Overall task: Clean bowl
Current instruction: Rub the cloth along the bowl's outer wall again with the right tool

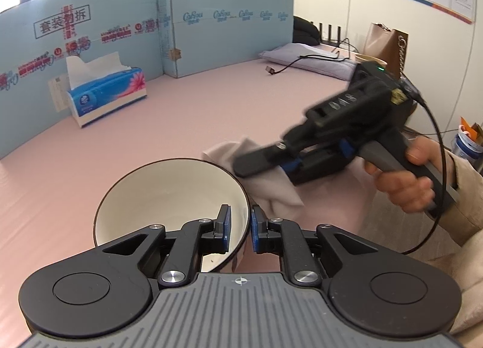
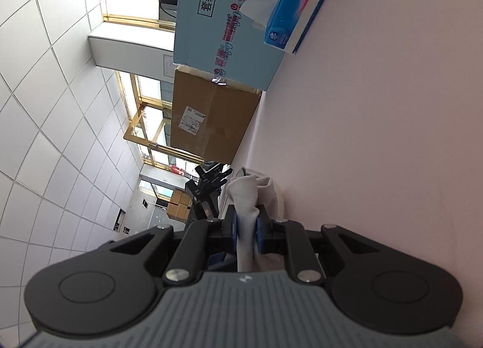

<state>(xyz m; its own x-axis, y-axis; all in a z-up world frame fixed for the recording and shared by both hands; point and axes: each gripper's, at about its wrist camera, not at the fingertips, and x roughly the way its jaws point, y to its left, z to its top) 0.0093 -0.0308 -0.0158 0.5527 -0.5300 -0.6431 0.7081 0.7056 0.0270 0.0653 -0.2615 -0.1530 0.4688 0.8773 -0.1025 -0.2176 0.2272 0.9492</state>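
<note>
A white bowl (image 1: 169,191) with a dark rim stands on the pink table (image 1: 181,112) right in front of my left gripper (image 1: 240,221). Its right-hand wall passes between the jaws, one pad inside and one outside. A strip of white shows between the inner pad and the wall, so the pads do not press on it. My right gripper (image 1: 250,167) comes in from the right, just beyond the bowl's rim, shut on a beige cloth (image 1: 271,194). In the right wrist view the cloth (image 2: 244,191) is pinched between the blue pads of the right gripper (image 2: 247,227) and bunches out ahead of them.
A blue tissue box (image 1: 105,94) stands at the back left against a light-blue cardboard wall (image 1: 211,16). A lilac pillow (image 1: 305,58) and a black cable (image 1: 277,68) lie at the back right. A person's hand (image 1: 401,185) holds the right gripper's handle. A brown carton (image 2: 211,118) stands beyond the table.
</note>
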